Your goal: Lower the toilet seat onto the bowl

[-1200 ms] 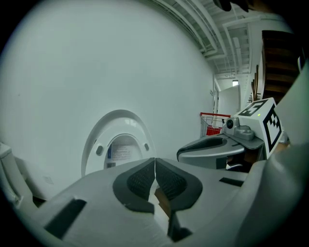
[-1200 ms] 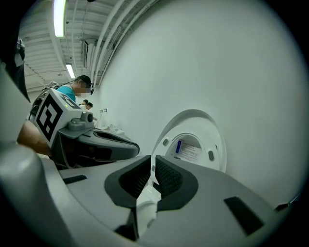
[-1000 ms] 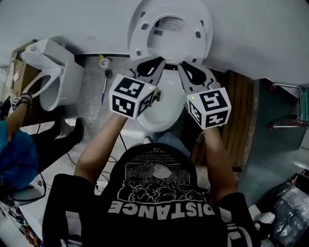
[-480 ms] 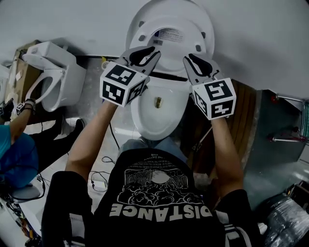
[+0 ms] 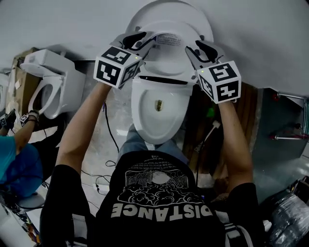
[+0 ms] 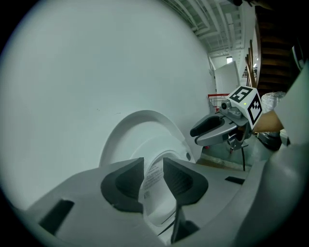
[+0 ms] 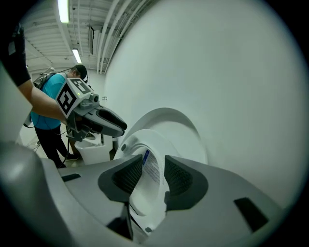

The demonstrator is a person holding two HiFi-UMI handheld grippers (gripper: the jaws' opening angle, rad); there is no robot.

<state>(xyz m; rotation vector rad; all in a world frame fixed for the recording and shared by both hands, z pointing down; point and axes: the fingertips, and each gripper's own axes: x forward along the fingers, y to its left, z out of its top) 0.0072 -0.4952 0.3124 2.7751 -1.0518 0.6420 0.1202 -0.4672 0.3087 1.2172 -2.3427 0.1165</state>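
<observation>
The white toilet bowl (image 5: pixel 157 120) stands in front of me. Its seat (image 5: pixel 166 60) and lid (image 5: pixel 169 9) are raised against the wall. My left gripper (image 5: pixel 144 38) is at the seat's left edge and my right gripper (image 5: pixel 195 47) at its right edge. Both sets of jaws have just been opening. In the left gripper view the seat (image 6: pixel 159 159), with its printed label, shows in the gap of the left gripper (image 6: pixel 153 174). In the right gripper view the seat's (image 7: pixel 140 144) rim runs through the gap of the right gripper (image 7: pixel 154 176). Neither pair of pads visibly presses on it.
A second white toilet (image 5: pixel 48 84) stands to the left, beside a person in a blue top (image 5: pixel 14 159). Brown wooden slats (image 5: pixel 241 111) lean on the right, with a metal rack (image 5: pixel 289 116) further right. A cable (image 5: pixel 108 135) lies on the floor. The pale wall (image 5: pixel 72 24) is close behind the lid.
Both grippers have moved up the view from over the bowl to the sides of the raised seat. Their jaws, shut earlier, now stand apart.
</observation>
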